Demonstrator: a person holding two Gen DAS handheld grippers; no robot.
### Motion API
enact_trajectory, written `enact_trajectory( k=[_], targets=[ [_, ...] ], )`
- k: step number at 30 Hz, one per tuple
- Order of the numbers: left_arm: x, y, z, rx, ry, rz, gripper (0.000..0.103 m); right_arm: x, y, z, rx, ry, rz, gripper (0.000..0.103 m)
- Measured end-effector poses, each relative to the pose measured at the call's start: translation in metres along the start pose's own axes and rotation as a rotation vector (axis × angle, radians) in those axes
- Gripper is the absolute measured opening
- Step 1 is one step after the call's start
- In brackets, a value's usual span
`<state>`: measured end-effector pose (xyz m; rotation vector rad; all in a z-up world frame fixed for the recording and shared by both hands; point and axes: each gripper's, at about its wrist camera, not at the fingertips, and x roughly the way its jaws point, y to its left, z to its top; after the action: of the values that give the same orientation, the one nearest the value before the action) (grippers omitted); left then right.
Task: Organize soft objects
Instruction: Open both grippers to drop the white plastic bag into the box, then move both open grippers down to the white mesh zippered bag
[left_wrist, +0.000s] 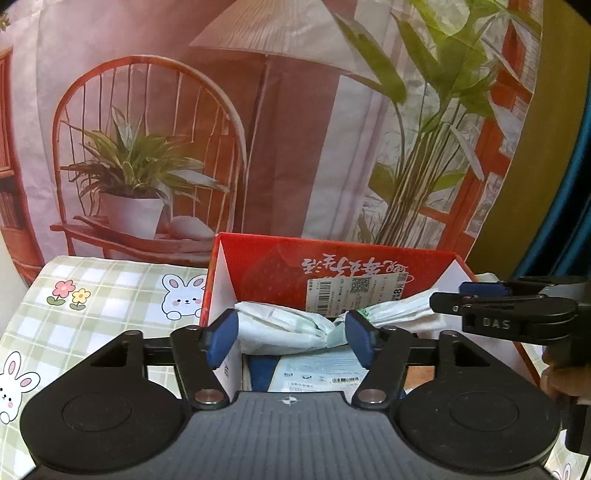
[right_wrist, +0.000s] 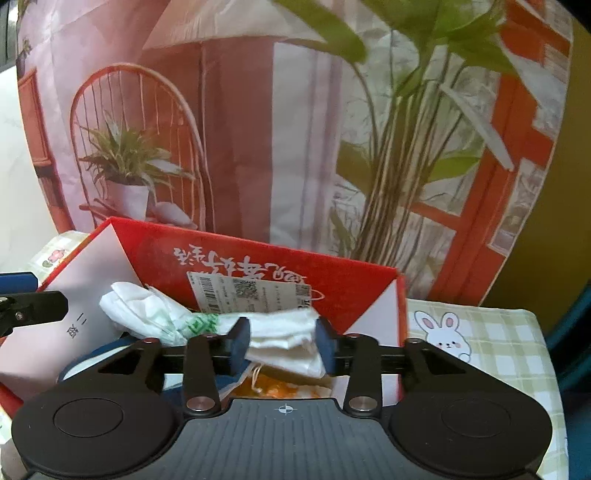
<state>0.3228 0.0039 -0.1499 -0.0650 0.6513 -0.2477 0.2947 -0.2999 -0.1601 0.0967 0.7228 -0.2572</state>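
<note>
Two hand-held grippers hover over an open red box (left_wrist: 332, 266) on a table draped in a green checked cloth (left_wrist: 110, 295) printed with rabbits and flowers. The left gripper (left_wrist: 290, 338) stands open, its blue pads parted on either side of a twisted white plastic bag (left_wrist: 291, 328) lying in the box, with a gap showing at each pad. The right gripper (right_wrist: 282, 347) is also parted, the bag's white end (right_wrist: 284, 339) sitting between its pads; whether they press on it cannot be told. The bag lies across the box's width, near the far red wall, above flat packets at the bottom. The box's white side flaps rise close beside both grippers, leaving little room sideways. Bare cloth lies open on each side of the box. Behind hangs a printed backdrop (left_wrist: 258, 110) of a chair, lamp and plants.
</note>
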Motion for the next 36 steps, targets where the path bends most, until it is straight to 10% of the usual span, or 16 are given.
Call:
enact_trajectory(
  k=[14,36],
  targets=[
    [-0.055,-0.011,-0.025,0.033,-0.012,0.033,0.096,-0.076,-0.008,-0.036,0.038,-0.120,0.110,0.103],
    [-0.105,-0.028,-0.127,0.045,0.087,0.018,0.096,-0.163,0.007,-0.165,0.128,-0.213,0.157,0.103]
  ],
)
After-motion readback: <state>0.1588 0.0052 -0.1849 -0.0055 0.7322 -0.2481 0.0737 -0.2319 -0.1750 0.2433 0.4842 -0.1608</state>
